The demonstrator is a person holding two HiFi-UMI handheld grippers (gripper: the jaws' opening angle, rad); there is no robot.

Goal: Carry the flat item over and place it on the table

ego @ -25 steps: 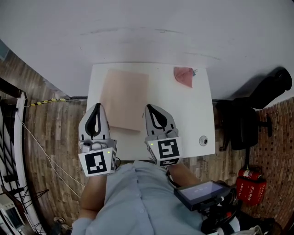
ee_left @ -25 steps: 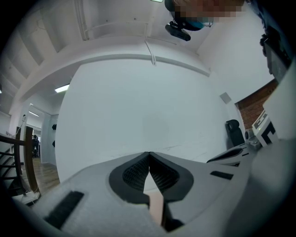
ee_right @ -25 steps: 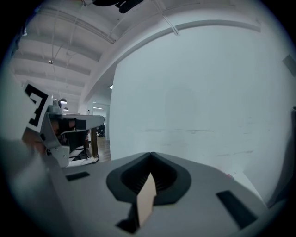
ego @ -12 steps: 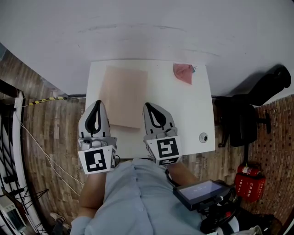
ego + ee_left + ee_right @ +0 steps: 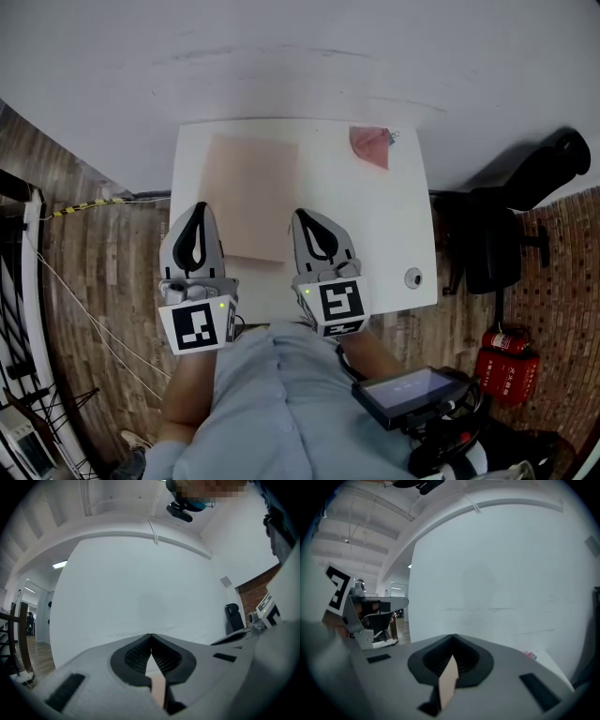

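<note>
While over the table (image 5: 394, 244), tan sheet (image 5: 251, 192) tight between jaws of left gripper (image 5: 199, 212) and right gripper (image 5: 307, 221).

— What has the left gripper (image 5: 151, 636) got?
— Its jaws are closed, tips meeting, with the thin edge of a flat tan sheet (image 5: 158, 692) pinched between them lower down.
— And past the jaws?
— A white wall (image 5: 140, 583) fills most of the view. Off to the right, a black chair (image 5: 232, 614) stands near a brick wall (image 5: 260, 582).
</note>
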